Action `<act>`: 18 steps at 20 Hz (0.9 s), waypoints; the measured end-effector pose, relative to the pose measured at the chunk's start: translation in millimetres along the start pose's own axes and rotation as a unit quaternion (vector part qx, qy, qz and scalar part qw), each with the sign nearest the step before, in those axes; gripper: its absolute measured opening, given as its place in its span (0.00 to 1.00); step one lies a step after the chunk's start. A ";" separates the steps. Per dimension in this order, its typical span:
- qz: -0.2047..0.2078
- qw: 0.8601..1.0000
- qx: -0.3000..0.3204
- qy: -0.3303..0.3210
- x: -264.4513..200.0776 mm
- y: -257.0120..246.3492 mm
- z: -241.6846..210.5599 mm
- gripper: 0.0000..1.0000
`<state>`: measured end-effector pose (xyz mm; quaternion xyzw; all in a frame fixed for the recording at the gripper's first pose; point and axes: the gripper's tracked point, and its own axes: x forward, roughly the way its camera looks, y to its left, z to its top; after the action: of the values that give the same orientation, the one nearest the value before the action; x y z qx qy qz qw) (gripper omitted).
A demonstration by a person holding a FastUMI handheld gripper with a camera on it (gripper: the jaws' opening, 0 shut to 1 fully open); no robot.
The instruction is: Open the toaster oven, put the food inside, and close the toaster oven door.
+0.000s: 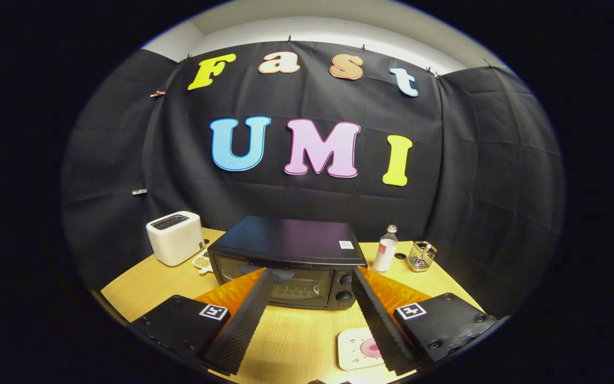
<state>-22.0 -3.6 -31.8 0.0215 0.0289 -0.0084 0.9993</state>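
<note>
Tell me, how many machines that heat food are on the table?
2: a black box-shaped toaster oven just ahead of the open tool, and a white slot toaster beside it.

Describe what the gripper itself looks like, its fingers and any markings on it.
The gripper has two long black fingers with ribbed, textured pads, orange faceted pieces behind them, and black blocky mounts with screws, each mount carrying a small square black-and-white marker tag.
</note>
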 end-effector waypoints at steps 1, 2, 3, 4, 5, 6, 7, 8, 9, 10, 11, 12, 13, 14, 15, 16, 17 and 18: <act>-0.002 1.000 0.002 0.002 1.3 -0.5 -0.8 0.98; -0.003 1.000 0.004 0.005 1.8 -2.1 -2.8 0.98; -0.005 1.000 0.006 0.008 2.7 -2.5 -3.9 0.98; -0.006 1.000 0.008 0.011 3.9 -3.0 -5.8 0.98; -0.008 1.000 0.010 0.014 4.8 -3.6 -7.5 0.98; -0.008 1.000 0.012 0.016 4.8 -3.2 -8.6 0.98; -0.010 1.000 0.012 0.017 5.6 -3.7 -8.9 0.98; -0.011 1.000 0.012 0.018 5.7 -4.3 -8.7 0.98; -0.012 1.000 0.013 0.019 6.8 -4.6 -9.2 0.98; -0.012 1.000 0.014 0.019 6.3 -4.7 -9.0 0.98; -0.013 1.000 0.014 0.019 6.5 -4.8 -8.4 0.98; -0.013 1.000 0.014 0.020 6.5 -4.7 -9.4 0.98; -0.013 1.000 0.015 0.020 6.5 -4.3 -10.2 0.98; -0.013 1.000 0.015 0.021 6.7 -3.7 -10.6 0.98; -0.013 1.000 0.014 0.022 7.1 -3.4 -11.0 0.98; -0.013 1.000 0.014 0.024 7.5 -2.6 -12.6 0.98; -0.012 0.999 0.015 0.025 7.0 -1.9 -13.7 0.98; -0.012 0.999 0.015 0.026 8.0 -0.7 -14.1 0.98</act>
<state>-14.9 -3.9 -46.3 0.0359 0.0554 -0.0203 0.9976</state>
